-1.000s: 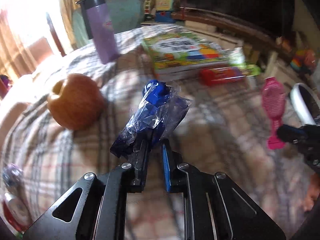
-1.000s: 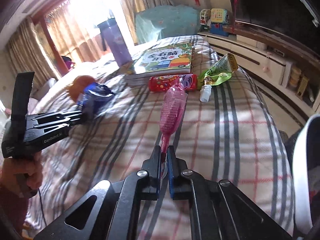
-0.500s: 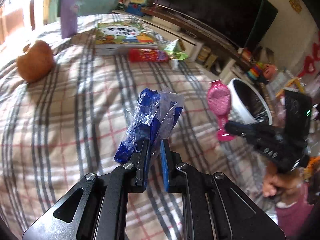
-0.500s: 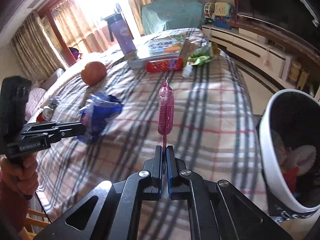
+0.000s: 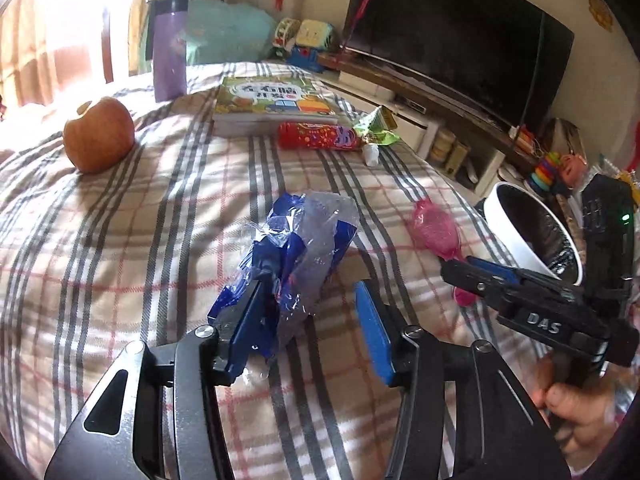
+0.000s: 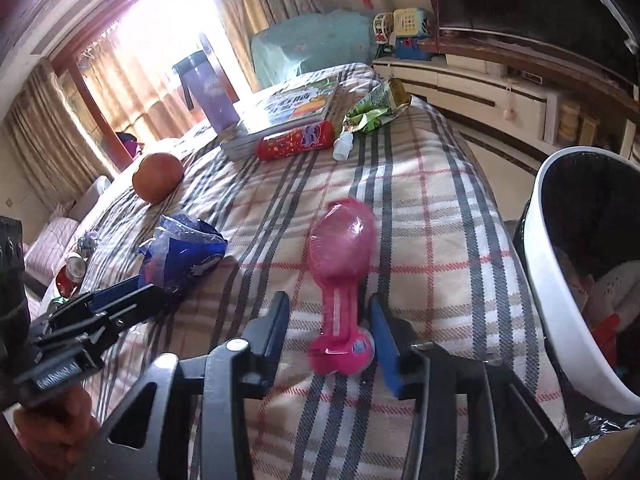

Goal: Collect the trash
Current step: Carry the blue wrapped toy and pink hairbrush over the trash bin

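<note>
On the plaid bed (image 6: 420, 184), both jaws gape: blue wrapper (image 5: 296, 264) leans on the left gripper's (image 5: 316, 328) inner finger, pink brush (image 6: 340, 280) lies lengthwise between the right gripper's (image 6: 332, 328), bin (image 6: 560, 320) rightward.

Your left gripper (image 5: 314, 320) and right gripper (image 6: 332, 332) were matte black with silver screws and blue finger pads (image 5: 374, 336); bare skin showed.

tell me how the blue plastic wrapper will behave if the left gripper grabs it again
The blue plastic wrapper looks thin and crinkled, so it will probably crush flat and weigh little. Its glossy film may slip from the open left gripper. Crumpled as it is, it seems unlikely to roll on the plaid blanket.
</note>
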Action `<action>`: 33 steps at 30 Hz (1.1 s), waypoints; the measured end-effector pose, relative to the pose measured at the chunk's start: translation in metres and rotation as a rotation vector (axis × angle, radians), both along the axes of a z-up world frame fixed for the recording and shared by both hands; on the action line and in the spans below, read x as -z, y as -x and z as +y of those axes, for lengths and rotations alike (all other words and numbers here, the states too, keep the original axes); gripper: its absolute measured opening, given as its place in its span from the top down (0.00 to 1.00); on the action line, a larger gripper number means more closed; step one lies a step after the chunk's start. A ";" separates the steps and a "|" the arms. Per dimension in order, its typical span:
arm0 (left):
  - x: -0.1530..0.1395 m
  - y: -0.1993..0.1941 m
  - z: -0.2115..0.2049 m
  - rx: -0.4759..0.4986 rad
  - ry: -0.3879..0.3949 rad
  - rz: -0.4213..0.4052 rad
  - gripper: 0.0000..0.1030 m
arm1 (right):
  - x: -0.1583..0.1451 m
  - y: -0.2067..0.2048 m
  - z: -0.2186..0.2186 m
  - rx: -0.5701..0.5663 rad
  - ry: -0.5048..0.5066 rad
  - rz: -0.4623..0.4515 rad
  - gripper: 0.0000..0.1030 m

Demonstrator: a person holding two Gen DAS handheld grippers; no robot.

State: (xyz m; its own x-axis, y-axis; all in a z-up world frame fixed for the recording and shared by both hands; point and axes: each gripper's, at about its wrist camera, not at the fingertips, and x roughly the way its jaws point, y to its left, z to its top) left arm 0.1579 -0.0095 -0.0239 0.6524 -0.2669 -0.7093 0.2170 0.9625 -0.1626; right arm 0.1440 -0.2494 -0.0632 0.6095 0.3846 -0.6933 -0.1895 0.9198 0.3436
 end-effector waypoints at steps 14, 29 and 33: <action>0.014 -0.018 0.021 -0.072 0.032 0.009 0.54 | 0.005 -0.012 0.014 -0.017 0.089 0.016 0.61; 0.009 0.006 0.003 -0.068 -0.008 -0.001 0.70 | 0.003 0.001 0.002 -0.002 0.026 0.001 0.79; 0.005 0.016 -0.009 -0.051 -0.020 -0.003 0.71 | 0.002 0.010 -0.001 -0.004 -0.001 -0.009 0.79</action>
State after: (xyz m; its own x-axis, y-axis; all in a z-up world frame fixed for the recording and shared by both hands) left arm 0.1414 -0.0181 -0.0290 0.6672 -0.2188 -0.7120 0.1681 0.9754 -0.1423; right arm 0.1337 -0.2503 -0.0652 0.6142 0.3875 -0.6874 -0.1959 0.9187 0.3429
